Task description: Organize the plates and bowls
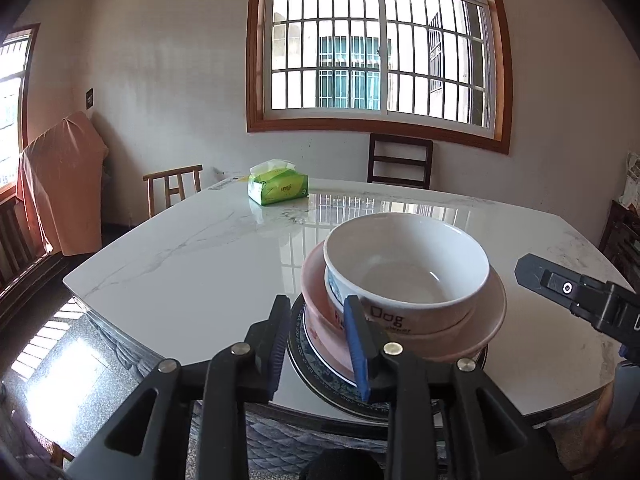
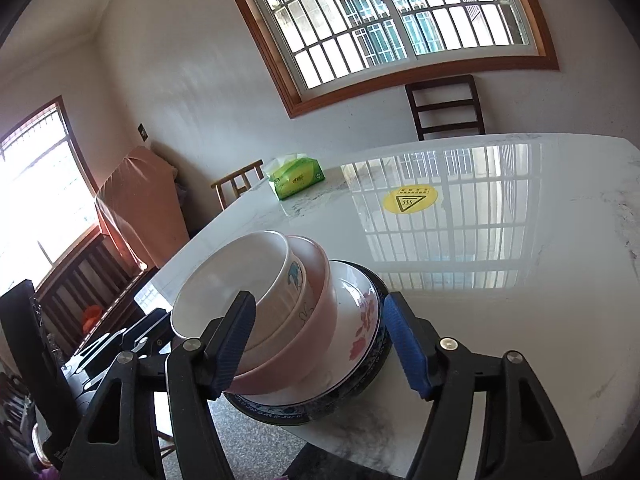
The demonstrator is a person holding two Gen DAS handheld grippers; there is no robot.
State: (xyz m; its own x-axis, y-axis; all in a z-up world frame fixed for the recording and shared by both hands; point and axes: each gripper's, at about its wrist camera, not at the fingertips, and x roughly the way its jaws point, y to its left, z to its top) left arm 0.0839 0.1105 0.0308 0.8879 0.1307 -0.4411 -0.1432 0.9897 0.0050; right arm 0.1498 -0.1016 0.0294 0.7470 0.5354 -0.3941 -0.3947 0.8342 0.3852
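Stack at the near edge of the marble table point(image 1: 180, 264): white bowl point(image 1: 404, 264) nested in pink bowl point(image 1: 472, 332), on a floral plate point(image 2: 360, 320), on a dark blue-patterned plate point(image 1: 316, 376). Left gripper point(image 1: 320, 344) fingers narrowly parted, straddling the plates' rim, pads not visibly pressing. Right gripper point(image 2: 320, 344) fingers wide apart around the stack, holding nothing; green tissue box point(image 1: 278, 188) near the far edge.

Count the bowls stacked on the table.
2: a white bowl nested in a pink bowl, both on plates near the table edge. More may be hidden.
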